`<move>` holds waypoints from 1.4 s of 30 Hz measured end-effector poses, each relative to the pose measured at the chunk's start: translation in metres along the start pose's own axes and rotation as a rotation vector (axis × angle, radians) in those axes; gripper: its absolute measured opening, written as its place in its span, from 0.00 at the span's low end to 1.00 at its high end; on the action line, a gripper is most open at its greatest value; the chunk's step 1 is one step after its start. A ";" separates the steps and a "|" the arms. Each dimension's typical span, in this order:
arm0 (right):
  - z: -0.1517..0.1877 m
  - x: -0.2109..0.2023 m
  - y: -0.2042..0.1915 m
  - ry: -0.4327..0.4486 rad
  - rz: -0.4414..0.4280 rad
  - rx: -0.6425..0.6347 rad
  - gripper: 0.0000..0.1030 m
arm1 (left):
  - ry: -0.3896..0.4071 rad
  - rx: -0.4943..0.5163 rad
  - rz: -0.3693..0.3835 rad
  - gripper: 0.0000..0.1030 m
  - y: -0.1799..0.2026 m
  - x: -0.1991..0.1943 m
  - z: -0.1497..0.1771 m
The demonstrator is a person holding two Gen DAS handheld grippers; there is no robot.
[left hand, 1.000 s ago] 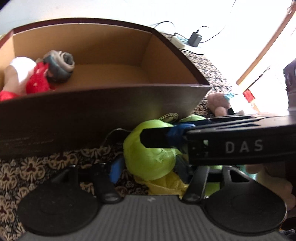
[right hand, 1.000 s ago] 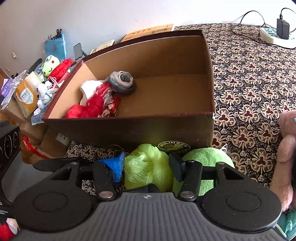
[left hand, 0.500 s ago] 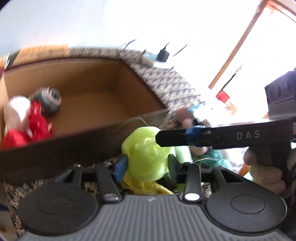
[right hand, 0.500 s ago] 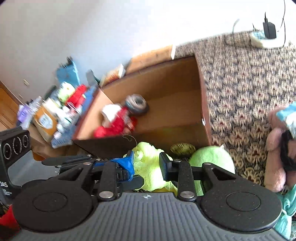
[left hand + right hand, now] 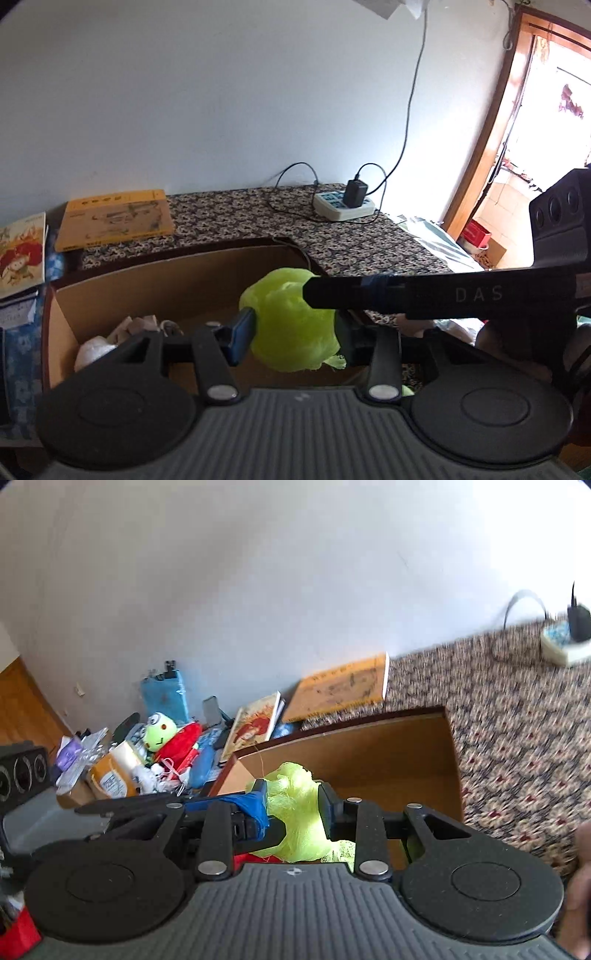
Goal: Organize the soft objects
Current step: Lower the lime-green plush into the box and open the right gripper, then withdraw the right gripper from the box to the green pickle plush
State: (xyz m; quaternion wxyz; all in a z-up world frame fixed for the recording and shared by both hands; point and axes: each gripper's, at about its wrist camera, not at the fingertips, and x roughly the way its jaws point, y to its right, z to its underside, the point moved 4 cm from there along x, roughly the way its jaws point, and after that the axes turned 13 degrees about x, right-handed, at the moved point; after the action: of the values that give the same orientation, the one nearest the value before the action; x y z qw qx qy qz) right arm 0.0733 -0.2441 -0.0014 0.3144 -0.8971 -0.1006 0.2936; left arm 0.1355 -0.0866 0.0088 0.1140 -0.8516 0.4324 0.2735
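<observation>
Both claws pinch one yellow-green mesh puff (image 5: 291, 325), held above the open cardboard box (image 5: 177, 280). The left claw (image 5: 293, 334) presses it between a blue-taped finger at 9 o'clock and a black finger at 3 o'clock; the right claw (image 5: 291, 808) grips the same puff (image 5: 299, 812) from the other side. In the left wrist view, the right claw's long black finger crosses the puff's upper right and hides part of it. Inside the box, at 9 o'clock of the puff, lies a pale soft toy (image 5: 110, 339). At 12 o'clock on the patterned desk (image 5: 258, 221) sit one power strip (image 5: 341, 206) and one orange book (image 5: 114, 218).
</observation>
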 end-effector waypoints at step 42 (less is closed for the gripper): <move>0.012 0.114 0.033 -0.239 0.152 0.319 0.17 | -0.249 -0.163 -0.188 0.62 -0.061 0.023 0.047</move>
State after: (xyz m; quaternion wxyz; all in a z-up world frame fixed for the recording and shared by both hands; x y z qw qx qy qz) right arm 0.1577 -0.2223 -0.0824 0.4152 -0.7999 -0.0215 0.4328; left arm 0.1779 -0.0455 -0.0453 0.1225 -0.8541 0.3099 0.3992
